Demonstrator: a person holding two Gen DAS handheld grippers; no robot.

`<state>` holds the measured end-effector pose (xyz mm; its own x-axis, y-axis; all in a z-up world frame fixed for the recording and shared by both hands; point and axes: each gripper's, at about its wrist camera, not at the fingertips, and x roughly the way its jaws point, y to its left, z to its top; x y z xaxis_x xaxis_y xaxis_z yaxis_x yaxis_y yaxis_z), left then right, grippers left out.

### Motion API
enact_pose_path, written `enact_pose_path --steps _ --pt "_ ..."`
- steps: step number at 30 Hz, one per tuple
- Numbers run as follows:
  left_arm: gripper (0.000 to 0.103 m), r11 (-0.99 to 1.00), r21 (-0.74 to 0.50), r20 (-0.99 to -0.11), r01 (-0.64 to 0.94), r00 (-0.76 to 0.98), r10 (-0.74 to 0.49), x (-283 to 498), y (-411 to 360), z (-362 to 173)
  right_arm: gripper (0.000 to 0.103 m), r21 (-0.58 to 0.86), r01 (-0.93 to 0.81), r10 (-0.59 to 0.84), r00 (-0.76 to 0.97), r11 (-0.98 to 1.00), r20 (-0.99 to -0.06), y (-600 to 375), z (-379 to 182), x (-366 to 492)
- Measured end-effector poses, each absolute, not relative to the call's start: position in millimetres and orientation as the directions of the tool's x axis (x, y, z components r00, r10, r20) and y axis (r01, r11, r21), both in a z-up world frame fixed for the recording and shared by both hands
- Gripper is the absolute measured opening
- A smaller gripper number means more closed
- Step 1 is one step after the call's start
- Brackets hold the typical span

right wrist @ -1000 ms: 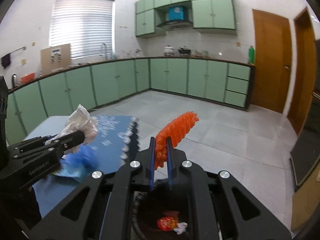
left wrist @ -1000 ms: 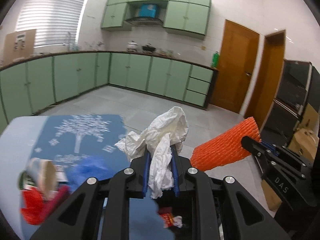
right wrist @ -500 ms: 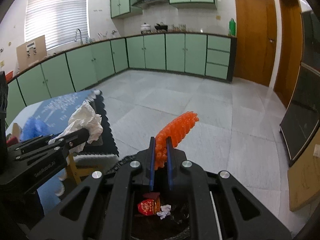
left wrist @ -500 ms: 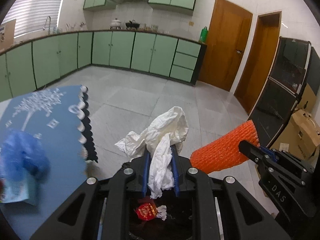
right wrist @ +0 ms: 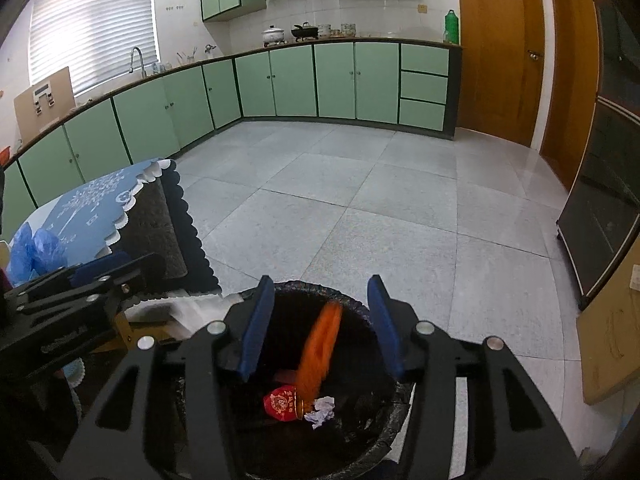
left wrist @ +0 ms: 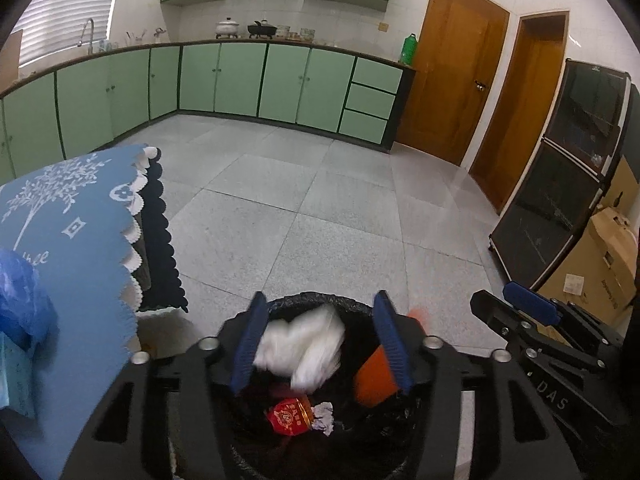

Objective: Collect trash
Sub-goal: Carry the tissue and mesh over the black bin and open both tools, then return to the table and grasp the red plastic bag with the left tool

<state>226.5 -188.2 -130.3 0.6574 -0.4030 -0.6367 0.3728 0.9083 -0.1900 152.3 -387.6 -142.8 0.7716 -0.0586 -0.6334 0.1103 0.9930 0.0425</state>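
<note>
Two fisheye views look down past black grippers with blue pads into a black-lined trash bin (left wrist: 312, 304) at the bottom centre of each frame.

In the left wrist view, the left gripper (left wrist: 320, 344) has its jaws opening. A blurred white crumpled tissue (left wrist: 300, 348) lies between the pads, apart from both, over the bin's mouth.

In the right wrist view, the right gripper (right wrist: 320, 328) is also opening. A blurred orange foam net (right wrist: 320, 352) shows between its pads, touching neither, and reaches down into the bin.

On the bin's floor lie a red wrapper (right wrist: 280, 402) and a small crumpled paper scrap (right wrist: 322, 410).

At the left edge of each frame is a tabletop under a blue tablecloth (left wrist: 72, 220), with a blue plastic bag (right wrist: 34, 250) on it.
</note>
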Motion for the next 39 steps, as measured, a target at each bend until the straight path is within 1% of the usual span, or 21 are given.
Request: enact_pose_path --steps 2,4,5,7,8,9,10,14,17,20,25,29,39 --pt "0.057 0.909 -0.186 -0.634 0.372 0.661 -0.401 223 -187 -128 0.053 0.048 0.122 -0.065 0.774 0.991 -0.63 -388 -140 150" --pt "0.059 0.911 -0.183 -0.628 0.37 0.669 -0.397 220 -183 -124 0.062 0.051 0.135 -0.074 0.778 0.99 -0.623 -389 -136 146" --pt "0.061 0.912 -0.18 -0.623 0.368 0.675 -0.395 218 -181 -122 0.064 0.051 0.142 -0.081 0.782 0.989 -0.619 -389 -134 144" --pt "0.064 0.917 -0.177 -0.612 0.358 0.689 -0.388 213 -173 -114 0.078 0.051 0.156 -0.093 0.788 0.986 -0.609 -389 -128 140" --pt "0.067 0.919 -0.179 -0.606 0.352 0.697 -0.385 210 -169 -111 0.082 0.057 0.161 -0.094 0.792 0.985 -0.603 -388 -125 137" --pt "0.068 0.921 -0.179 -0.599 0.346 0.704 -0.381 208 -165 -106 0.087 0.063 0.163 -0.093 0.796 0.985 -0.598 -388 -122 135" --pt "0.071 0.924 -0.177 -0.593 0.34 0.712 -0.375 205 -159 -102 0.089 0.068 0.164 -0.093 0.8 0.984 -0.592 -386 -119 132" --pt "0.08 0.941 -0.168 -0.561 0.294 0.756 -0.337 190 -132 -82 0.093 0.094 0.16 -0.077 0.814 0.983 -0.575 -377 -105 123" --pt "0.085 0.952 -0.17 -0.537 0.252 0.787 -0.305 181 -103 -66 0.094 0.118 0.14 -0.052 0.832 0.983 -0.553 -363 -92 116" --pt "0.087 0.966 -0.16 -0.515 0.205 0.817 -0.259 168 -73 -53 0.095 0.132 0.109 -0.024 0.851 0.985 -0.524 -345 -78 111" --pt "0.088 0.984 -0.137 -0.497 0.116 0.851 -0.17 154 -26 -40 0.095 0.141 0.041 0.033 0.872 0.989 -0.488 -306 -62 107" --pt "0.088 0.995 -0.093 -0.483 0.048 0.871 -0.087 140 9 -39 0.095 0.144 -0.022 0.089 0.874 0.989 -0.477 -272 -57 107" --pt "0.088 0.996 -0.048 -0.496 -0.081 0.867 0.047 115 83 -50 0.095 0.123 -0.147 0.188 0.865 0.982 -0.465 -196 -64 103"
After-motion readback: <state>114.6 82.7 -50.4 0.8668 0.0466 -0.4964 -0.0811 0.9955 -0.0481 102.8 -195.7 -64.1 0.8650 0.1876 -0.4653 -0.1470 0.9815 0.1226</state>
